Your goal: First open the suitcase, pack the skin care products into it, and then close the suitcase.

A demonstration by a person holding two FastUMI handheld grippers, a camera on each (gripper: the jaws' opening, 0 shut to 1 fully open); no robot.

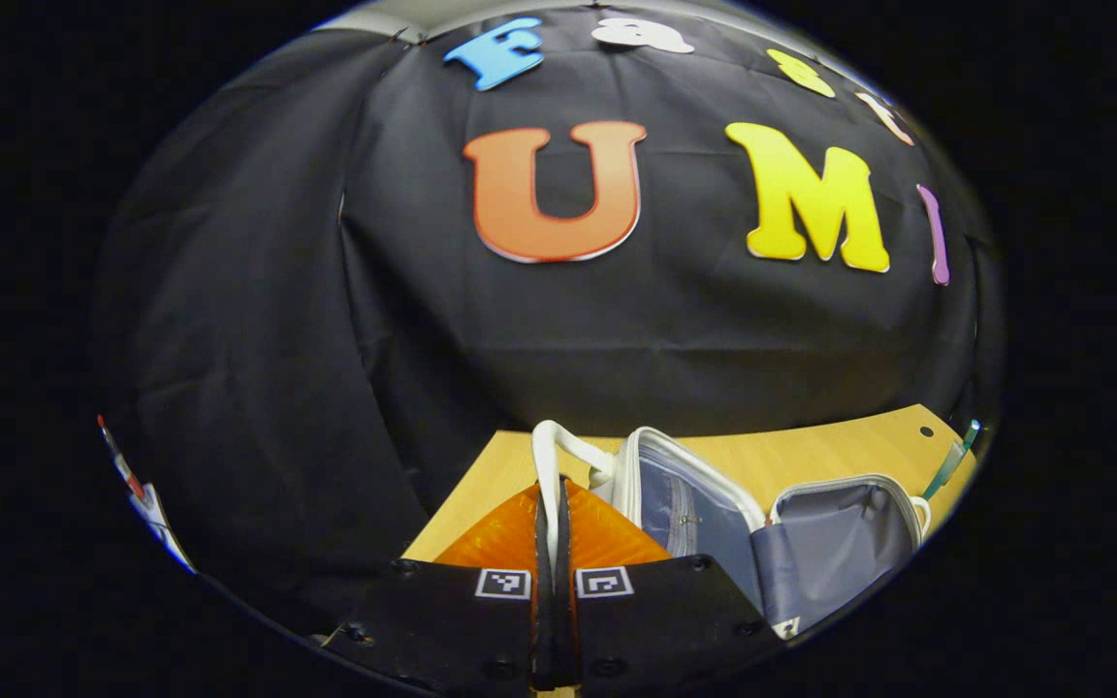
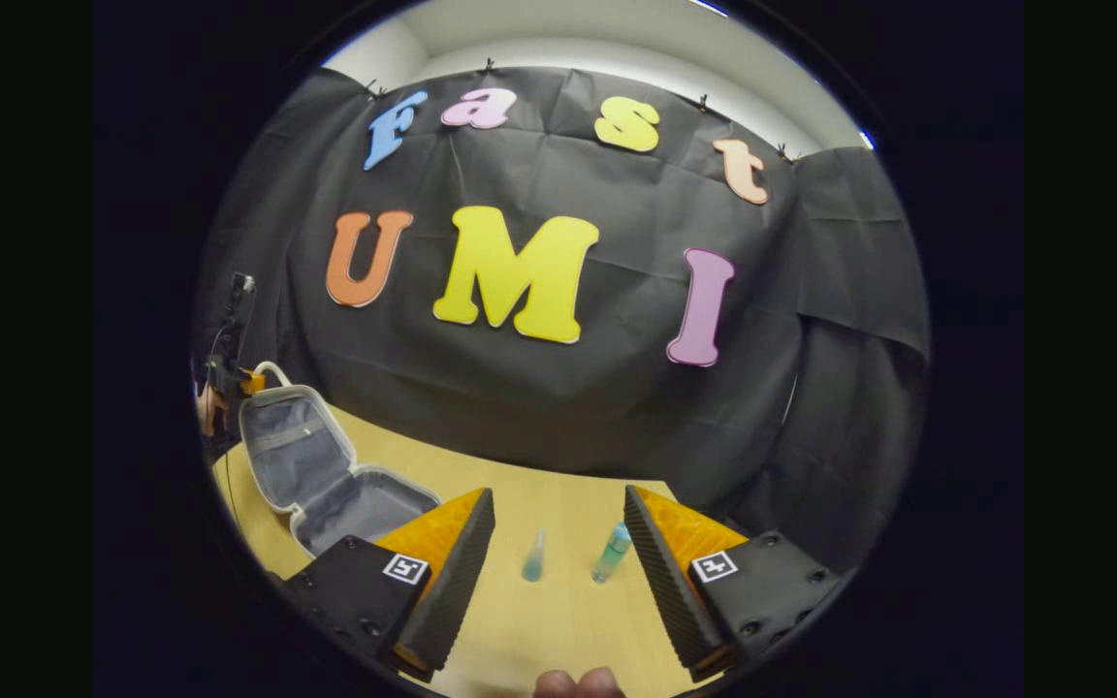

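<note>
The suitcase (image 2: 321, 475) lies open at the left end of the wooden surface (image 2: 558, 601), its lid (image 2: 289, 446) standing up and its grey-lined base (image 2: 365, 509) flat. In the left gripper view the left tool (image 1: 553, 543) has its fingers pressed together on the white handle (image 1: 547, 465) at the lid's edge, and this seems to be what keeps the lid upright. In the right gripper view the right tool (image 2: 558, 572) has its fingers wide apart and grips nothing. Two small skin care products lie on the surface ahead of it, between the lines of its fingers: a pale tube (image 2: 533, 557) on the left and a teal bottle (image 2: 611, 553) just beside it on the right, both well apart from the suitcase. The step in hand looks like the first pick. To do it well, the right tool should settle on one item rather than straddle both, and the bottle, nearer the right finger, seems the easier start. It should come down with the fingers on either side of the bottle's body and close across its width, not along its length. Both items are slim and probably light, so a gentle squeeze near the middle ought to stop them pivoting or rolling away. Meanwhile the left tool should keep its grip on the handle so the lid does not drop onto the base while the carry crosses over.
</note>
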